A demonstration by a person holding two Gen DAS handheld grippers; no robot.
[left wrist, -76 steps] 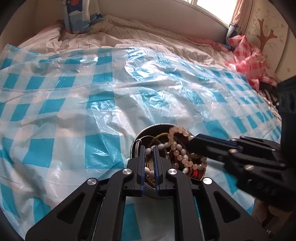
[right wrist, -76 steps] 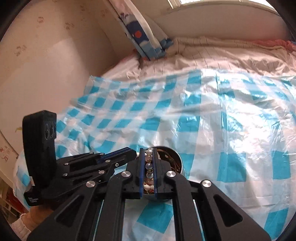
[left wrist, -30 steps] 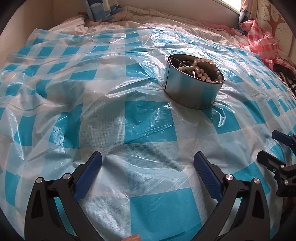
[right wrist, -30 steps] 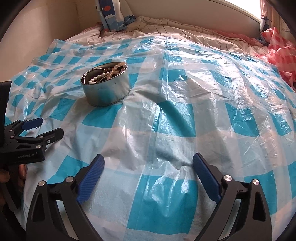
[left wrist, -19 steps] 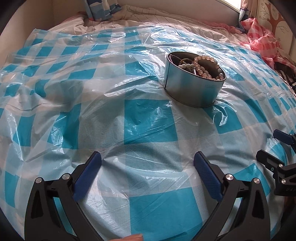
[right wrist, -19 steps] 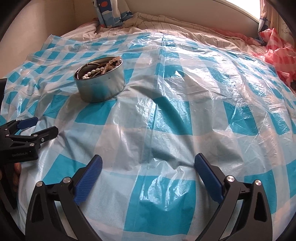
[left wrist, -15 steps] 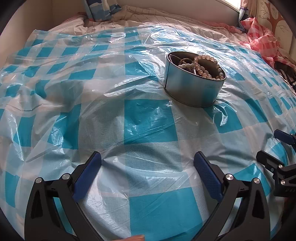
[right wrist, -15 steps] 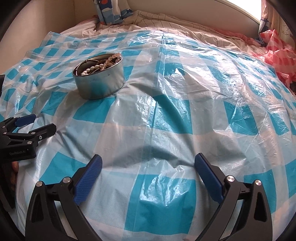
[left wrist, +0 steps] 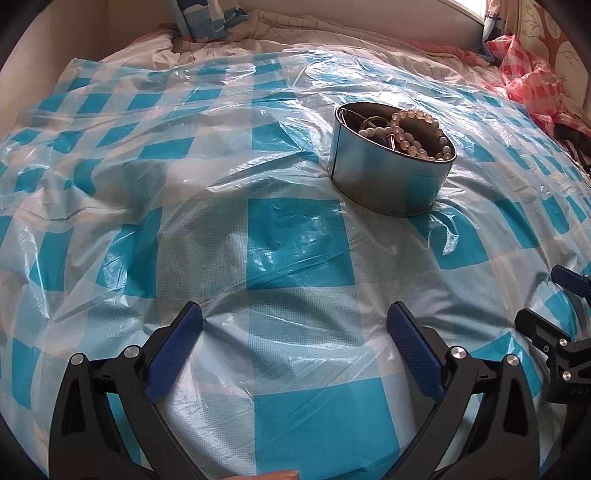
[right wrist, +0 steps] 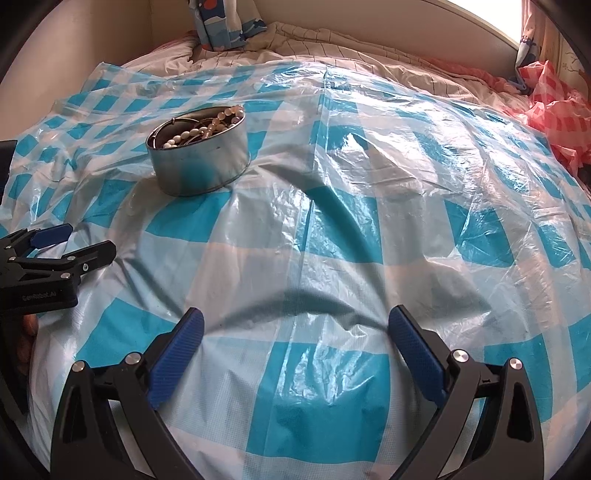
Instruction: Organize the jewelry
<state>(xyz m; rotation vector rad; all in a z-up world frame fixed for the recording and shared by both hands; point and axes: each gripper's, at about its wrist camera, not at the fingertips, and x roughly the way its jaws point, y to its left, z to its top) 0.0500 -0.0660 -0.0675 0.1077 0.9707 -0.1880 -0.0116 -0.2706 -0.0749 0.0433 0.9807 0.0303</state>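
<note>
A round metal tin (left wrist: 388, 177) stands on the blue-and-white checked plastic sheet (left wrist: 295, 251); it also shows in the right wrist view (right wrist: 201, 160). It holds bead bracelets (left wrist: 413, 133) and chains, with a pink bead string lying over the rim (right wrist: 221, 118). My left gripper (left wrist: 295, 332) is open and empty, well short of the tin. My right gripper (right wrist: 295, 332) is open and empty, to the right of and short of the tin. Each gripper shows at the edge of the other's view: the right (left wrist: 554, 306) and the left (right wrist: 74, 240).
The sheet covers a soft bed and is wrinkled. A blue patterned pillow (right wrist: 225, 22) leans at the far wall. A red checked cloth (left wrist: 528, 77) lies at the far right. Striped bedding (right wrist: 351, 40) lies beyond the sheet.
Both grippers were shut over the tin with beads, then opened and pulled back from it. In the last half second they barely moved; the jewelry lies in the tin.
</note>
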